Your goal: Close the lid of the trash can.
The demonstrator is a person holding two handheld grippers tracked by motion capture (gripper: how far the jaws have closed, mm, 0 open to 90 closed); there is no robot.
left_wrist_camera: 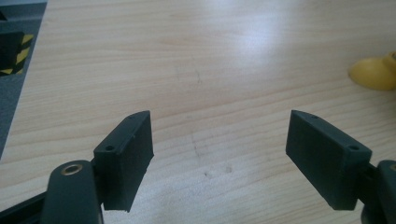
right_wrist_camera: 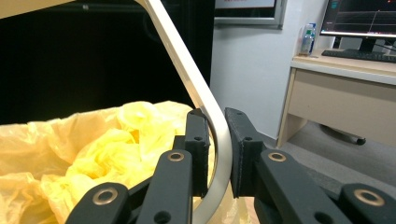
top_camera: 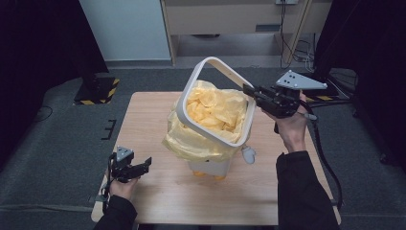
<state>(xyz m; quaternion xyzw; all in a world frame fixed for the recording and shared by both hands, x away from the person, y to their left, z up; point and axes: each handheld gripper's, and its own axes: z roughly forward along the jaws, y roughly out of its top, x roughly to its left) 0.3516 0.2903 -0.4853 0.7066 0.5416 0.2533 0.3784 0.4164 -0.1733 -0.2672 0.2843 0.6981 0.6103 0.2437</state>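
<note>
A: The right claw (right_wrist_camera: 215, 154) pinches the white ring (top_camera: 210, 96) at its three o'clock edge, tilted above the bin (top_camera: 210, 165).

B: And the left claw (top_camera: 143, 165)?

A: Spread wide, nothing between its jaws, low over the table (top_camera: 143, 120) at about eight o'clock from the bin.

B: Where's the bin?

A: Mid-table, its yellow bag (top_camera: 215, 108) puffed up and draped over its sides.
</note>
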